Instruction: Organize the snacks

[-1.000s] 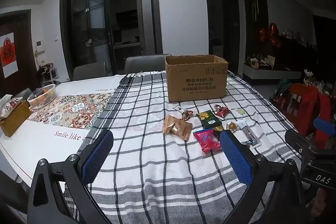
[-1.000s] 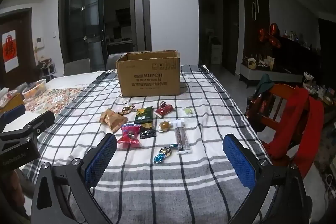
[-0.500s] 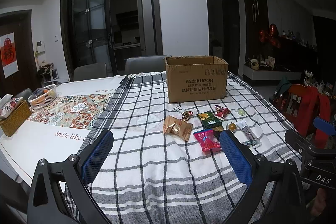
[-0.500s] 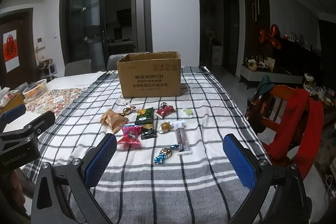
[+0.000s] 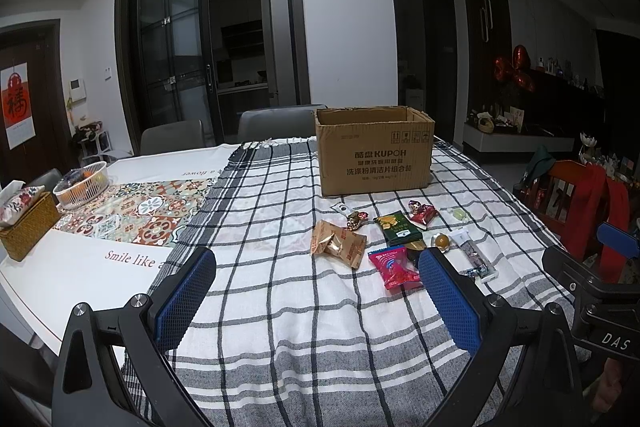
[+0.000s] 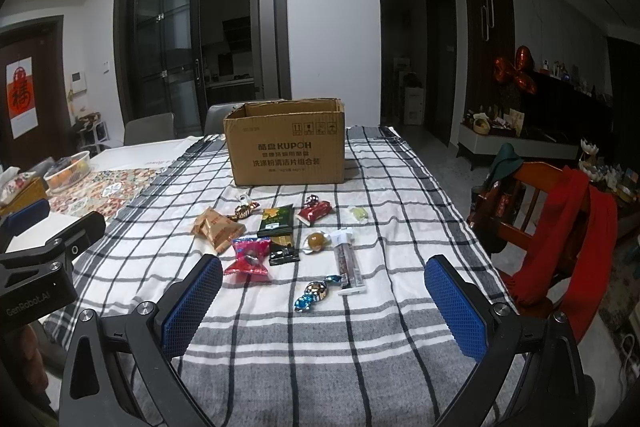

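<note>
Snacks lie loose on the checked cloth (image 6: 360,339), in a cluster short of the cardboard box (image 6: 286,147). None is in the box as far as I can tell; its inside is hidden from both views.

Cluster, right wrist view: pink packet (image 6: 248,255) at the near left, tan packet (image 6: 216,227) at its 11 o'clock, green packet (image 6: 276,219) and red packet (image 6: 315,209) nearer the box, long clear stick pack (image 6: 347,261) to the right, blue-foil candy (image 6: 316,291) nearest me.

Change over the last second: very little. Both views have crept slightly nearer to the snacks; nothing on the cloth has shifted. I judge the sorting not yet begun, this being the approach.

My right gripper (image 6: 324,303) has its fingers spread wide, empty, above the cloth, with the blue-foil candy just ahead between them. My left gripper (image 5: 316,301) is equally spread and empty; the pink packet (image 5: 394,265) sits beside its right finger.

Room: bare cloth at 6 o'clock of the cluster, and a clear lane to the box at 12. Table edge drops off at 3 o'clock, where a wooden chair with a red garment (image 6: 568,227) stands. At 9 o'clock, well apart, a white basket (image 5: 82,185) and a tissue box (image 5: 24,223).
</note>
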`<state>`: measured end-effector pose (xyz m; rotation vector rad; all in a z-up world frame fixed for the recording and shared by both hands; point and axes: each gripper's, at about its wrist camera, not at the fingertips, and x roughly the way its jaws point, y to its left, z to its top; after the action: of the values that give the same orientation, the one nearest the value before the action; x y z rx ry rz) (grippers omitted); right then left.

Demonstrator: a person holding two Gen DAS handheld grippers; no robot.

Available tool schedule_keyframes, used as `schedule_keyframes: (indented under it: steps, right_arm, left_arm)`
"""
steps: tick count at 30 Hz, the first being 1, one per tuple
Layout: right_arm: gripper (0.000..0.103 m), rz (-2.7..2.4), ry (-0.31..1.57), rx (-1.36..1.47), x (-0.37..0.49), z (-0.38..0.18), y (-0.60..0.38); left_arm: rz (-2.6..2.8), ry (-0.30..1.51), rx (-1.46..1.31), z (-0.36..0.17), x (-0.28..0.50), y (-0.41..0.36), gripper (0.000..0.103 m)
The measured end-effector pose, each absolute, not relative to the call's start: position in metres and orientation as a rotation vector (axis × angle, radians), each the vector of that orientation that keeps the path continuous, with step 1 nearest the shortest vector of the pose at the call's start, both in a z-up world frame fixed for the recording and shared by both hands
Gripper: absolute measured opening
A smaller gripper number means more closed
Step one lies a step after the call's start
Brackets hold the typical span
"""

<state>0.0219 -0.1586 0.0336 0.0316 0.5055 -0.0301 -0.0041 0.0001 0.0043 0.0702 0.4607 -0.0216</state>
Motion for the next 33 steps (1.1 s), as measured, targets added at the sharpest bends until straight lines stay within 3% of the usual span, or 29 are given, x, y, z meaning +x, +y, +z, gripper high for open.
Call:
schedule_keyframes:
  steps: [33]
  right_arm:
    - [0.102,-0.029,0.505,0.033,0.0218,0.0333,-0.1585]
  left_arm:
    - [-0.022,0.461,0.071,0.0083,-0.0066,0.0007,0.103]
